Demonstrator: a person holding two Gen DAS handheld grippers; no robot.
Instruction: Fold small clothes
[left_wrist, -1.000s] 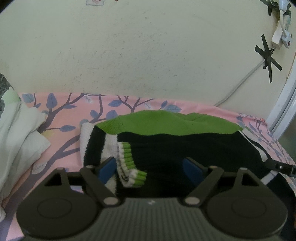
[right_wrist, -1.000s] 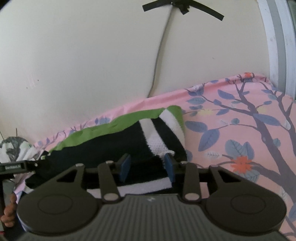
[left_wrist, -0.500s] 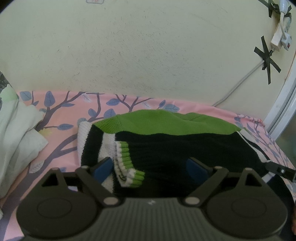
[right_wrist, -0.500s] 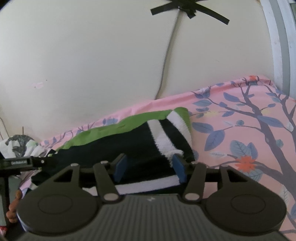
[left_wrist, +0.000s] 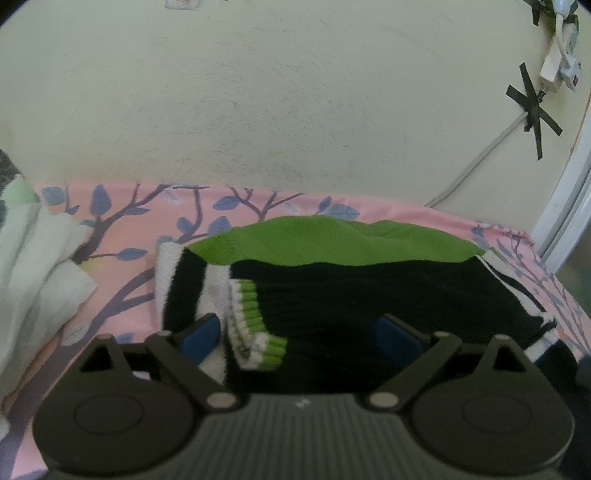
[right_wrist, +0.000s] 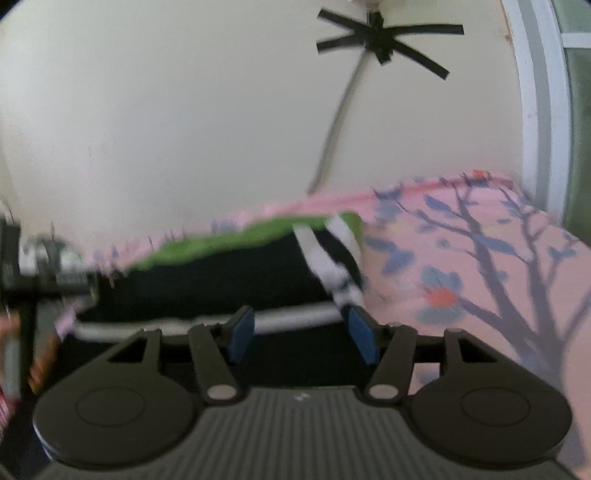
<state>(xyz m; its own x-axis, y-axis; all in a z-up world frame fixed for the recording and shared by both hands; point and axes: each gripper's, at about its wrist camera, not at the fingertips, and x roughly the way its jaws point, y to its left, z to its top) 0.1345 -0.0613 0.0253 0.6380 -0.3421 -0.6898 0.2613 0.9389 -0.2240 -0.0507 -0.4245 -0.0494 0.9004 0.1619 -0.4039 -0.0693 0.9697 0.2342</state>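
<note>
A small knit sweater (left_wrist: 369, 291), black with a green band and white stripes, lies on the pink sheet (left_wrist: 122, 266). A sleeve with a green and white cuff (left_wrist: 255, 325) is folded over its left part. My left gripper (left_wrist: 299, 334) is open wide just above the sweater's near edge, its blue pads (left_wrist: 201, 332) on either side of the cuff. In the right wrist view the sweater (right_wrist: 236, 277) is blurred, and my right gripper (right_wrist: 301, 332) is open and empty at its near white hem.
White cloth (left_wrist: 37, 273) is piled at the left on the sheet. A cream wall (left_wrist: 295, 110) rises right behind the bed, with a taped cable (left_wrist: 532, 110). A white door frame (right_wrist: 535, 103) stands at the right. The other handle and a hand (right_wrist: 22, 325) show at the left.
Both grippers have opened wider and let go of the sweater. The right gripper has pulled back and swung, blurring its view. The sweater stays flat on the sheet.
</note>
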